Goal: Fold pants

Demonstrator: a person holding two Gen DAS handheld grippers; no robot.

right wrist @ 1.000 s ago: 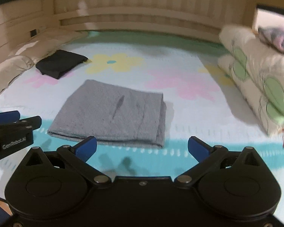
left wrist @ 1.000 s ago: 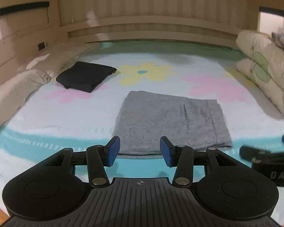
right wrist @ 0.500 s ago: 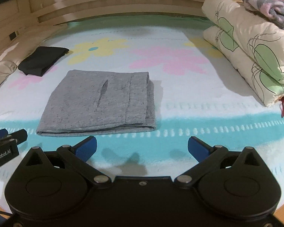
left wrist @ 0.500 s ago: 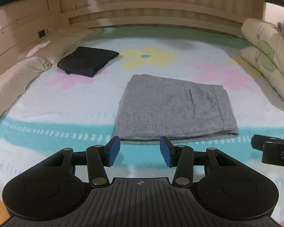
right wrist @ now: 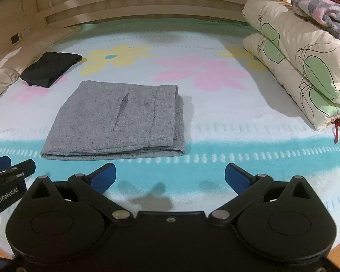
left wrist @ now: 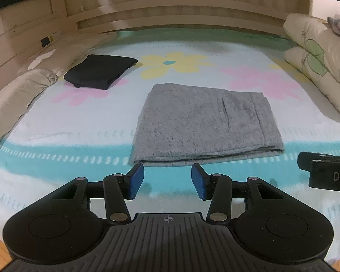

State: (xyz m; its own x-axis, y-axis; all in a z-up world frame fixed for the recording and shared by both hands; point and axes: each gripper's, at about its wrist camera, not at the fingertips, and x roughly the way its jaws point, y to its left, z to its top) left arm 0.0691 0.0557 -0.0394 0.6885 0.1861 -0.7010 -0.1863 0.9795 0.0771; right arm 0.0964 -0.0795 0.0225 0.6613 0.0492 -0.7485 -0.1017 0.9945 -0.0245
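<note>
Two grippers hang above the near edge of the bed (left wrist: pixel 56 122), both empty. The left gripper (left wrist: pixel 167 180) has its jaws about half apart, nothing between them; the right gripper (right wrist: pixel 168 179) stands wide, likewise clear. Over the last second neither jaw setting has changed, and both views have tipped down slightly, so the pants (left wrist: pixel 204 127) now sit more central and sharper. No cloth has shifted.

Judgement: the fold appears complete or nearly so; the grippers are clear of the work.

Pants: grey marled knit, soft and matt, folded into a flat rectangle of several layers. Layered edges show along the near side and at the right end; a slit pocket marks the top face. The stack lies near the bed's front edge, on the boundary of the teal band.

Bed cover: fleecy, pale, printed with yellow and pink flowers.

A black folded garment (left wrist: pixel 100 71) lies toward the far left corner, well apart. Rolled quilts (right wrist: pixel 301 52) line the right edge.
</note>
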